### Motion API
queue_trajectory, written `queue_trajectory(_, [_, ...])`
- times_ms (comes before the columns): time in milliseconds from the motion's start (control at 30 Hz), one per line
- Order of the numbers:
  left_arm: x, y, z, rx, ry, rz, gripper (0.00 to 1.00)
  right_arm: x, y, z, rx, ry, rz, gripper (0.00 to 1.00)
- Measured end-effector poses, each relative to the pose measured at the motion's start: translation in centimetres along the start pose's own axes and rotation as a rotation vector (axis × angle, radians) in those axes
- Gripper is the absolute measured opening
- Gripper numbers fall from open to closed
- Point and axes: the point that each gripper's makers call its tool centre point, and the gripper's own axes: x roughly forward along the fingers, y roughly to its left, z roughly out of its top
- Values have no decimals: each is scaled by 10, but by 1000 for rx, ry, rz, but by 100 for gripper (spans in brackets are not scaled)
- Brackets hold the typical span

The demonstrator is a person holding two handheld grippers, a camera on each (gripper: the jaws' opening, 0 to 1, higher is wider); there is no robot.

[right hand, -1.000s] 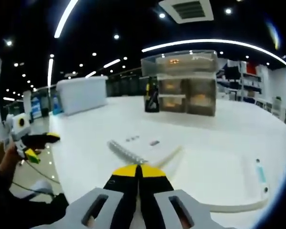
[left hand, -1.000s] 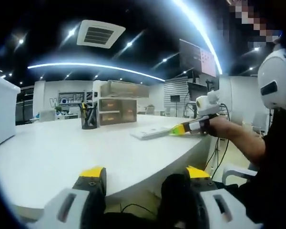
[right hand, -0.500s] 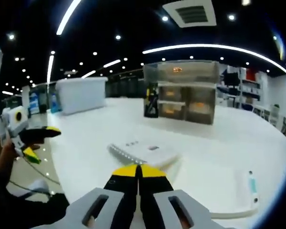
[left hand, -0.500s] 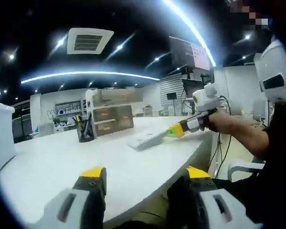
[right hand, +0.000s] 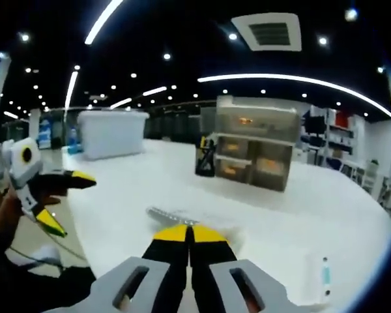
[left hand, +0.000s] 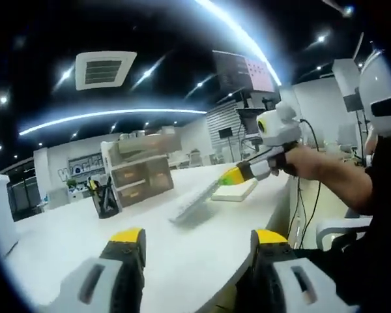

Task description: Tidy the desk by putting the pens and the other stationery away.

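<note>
A grey spiral notebook [left hand: 194,205] hangs tilted over the white desk [left hand: 65,241], held by one edge in my right gripper [left hand: 233,175], which comes in from the right. In the right gripper view, that gripper [right hand: 189,231] is shut on the notebook, whose spiral edge [right hand: 168,215] shows just past the yellow tips. My left gripper [left hand: 199,238] is open at the desk's near edge with nothing in it; it also shows as the left gripper [right hand: 66,201], jaws apart. A teal pen [right hand: 324,270] lies on a white pad [right hand: 306,287].
A clear drawer unit [right hand: 254,153] stands far back on the desk, with a black pen holder [right hand: 205,158] beside it. A large white bin [right hand: 111,134] sits at the far left. A white pad [left hand: 236,190] lies under the right gripper. A person's arm [left hand: 326,176] reaches in.
The right gripper has raised the notebook from lying flat on the desk; it now hangs tilted. Both cameras have shifted. The left gripper stays open.
</note>
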Motion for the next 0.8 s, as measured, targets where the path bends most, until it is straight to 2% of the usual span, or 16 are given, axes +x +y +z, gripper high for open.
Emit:
queue_trajectory(333, [13,-6,6,26,-2,-14,65,-6,11,12,-37,-21,3,0])
queue_trajectory(567, [38,-13,10,72,15,-60,64,-10,18,13,-46,-21,6,0])
queue_trajectory(667, [49,-15,10,128,37,-69,64,-11,19,13,-46,-24,4,0])
queue_trajectory(800, [73,-19,8,281,82,-59,62,-13,20,14,-48,-27,2,0])
